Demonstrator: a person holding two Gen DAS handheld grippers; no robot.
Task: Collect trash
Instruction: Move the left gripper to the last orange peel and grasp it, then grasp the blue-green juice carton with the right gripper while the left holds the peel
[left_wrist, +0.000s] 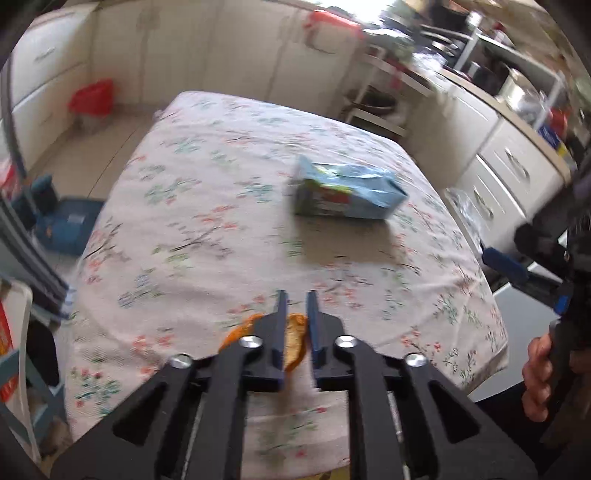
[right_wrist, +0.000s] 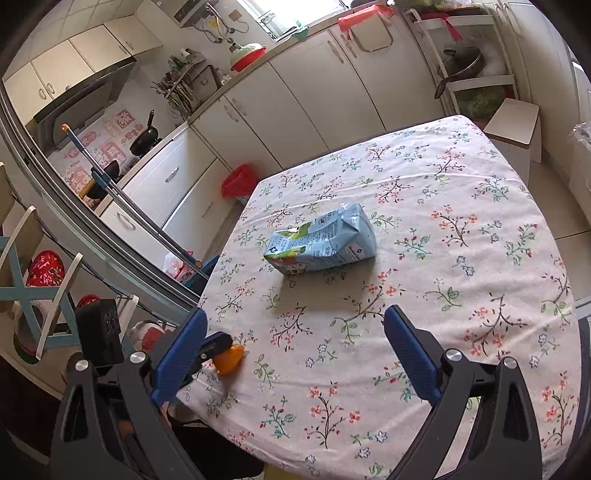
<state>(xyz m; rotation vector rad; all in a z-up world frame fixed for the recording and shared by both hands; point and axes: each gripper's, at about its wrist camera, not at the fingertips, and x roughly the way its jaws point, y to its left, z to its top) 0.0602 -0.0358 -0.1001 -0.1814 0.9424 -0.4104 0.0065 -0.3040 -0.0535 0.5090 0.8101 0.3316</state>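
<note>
An orange peel (left_wrist: 294, 343) stands on edge between the narrow jaws of my left gripper (left_wrist: 296, 295), which is shut on it just over the near part of the floral tablecloth (left_wrist: 207, 184). The right wrist view shows that peel (right_wrist: 229, 359) at the left gripper's tip, by the table's near left corner. A crumpled light-blue drink carton (left_wrist: 347, 192) lies on its side mid-table, beyond both grippers. My right gripper (right_wrist: 297, 314) hangs wide open over the cloth (right_wrist: 461, 221), short of the carton (right_wrist: 321, 243), with nothing between its fingers.
A bin with a red bag (right_wrist: 240, 181) stands on the floor past the table's far left corner, against white cabinets. A white stool (right_wrist: 517, 122) sits by the far right corner. A blue object (left_wrist: 66, 229) lies on the floor left of the table. A hand (left_wrist: 535, 380) grips the right tool.
</note>
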